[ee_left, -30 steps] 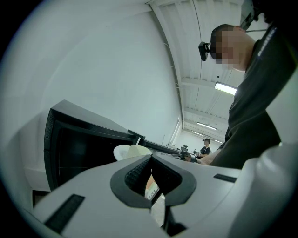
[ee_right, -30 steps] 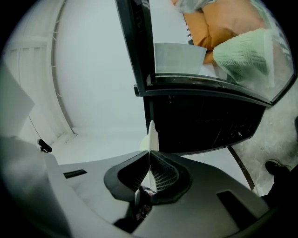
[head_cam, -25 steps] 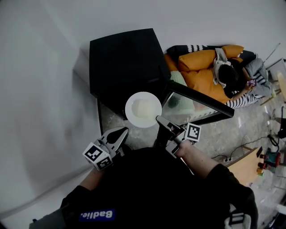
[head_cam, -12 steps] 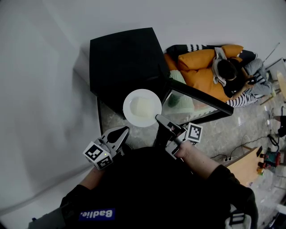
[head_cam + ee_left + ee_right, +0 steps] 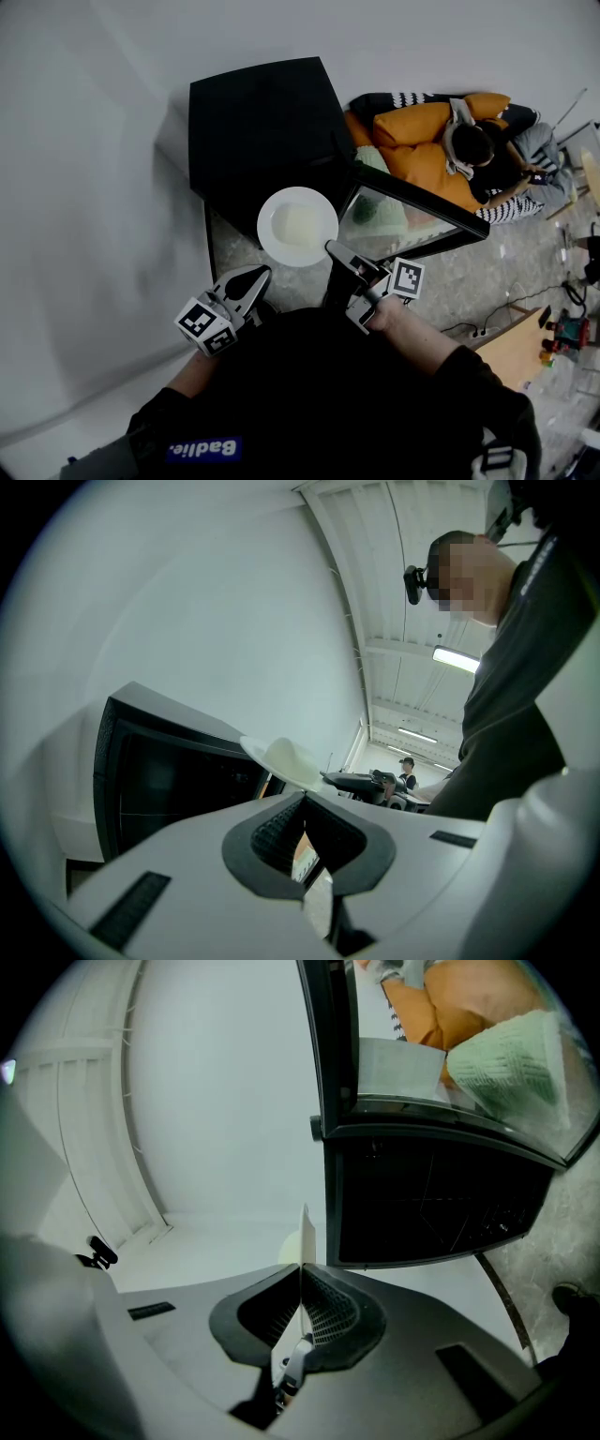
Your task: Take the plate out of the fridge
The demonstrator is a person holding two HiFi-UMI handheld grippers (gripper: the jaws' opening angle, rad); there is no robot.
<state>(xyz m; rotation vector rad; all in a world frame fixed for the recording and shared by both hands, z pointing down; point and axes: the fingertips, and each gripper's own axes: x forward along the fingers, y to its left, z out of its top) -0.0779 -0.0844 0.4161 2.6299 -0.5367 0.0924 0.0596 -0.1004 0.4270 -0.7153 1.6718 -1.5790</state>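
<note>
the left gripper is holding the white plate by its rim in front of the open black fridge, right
Wrong side: the right gripper holds the white plate by its rim in front of the open black fridge. The head view shows it. The left gripper holds nothing.

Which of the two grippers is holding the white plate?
The right gripper, shut on the near rim of the white plate. The left gripper is shut too, but empty and clear of the plate.
</note>
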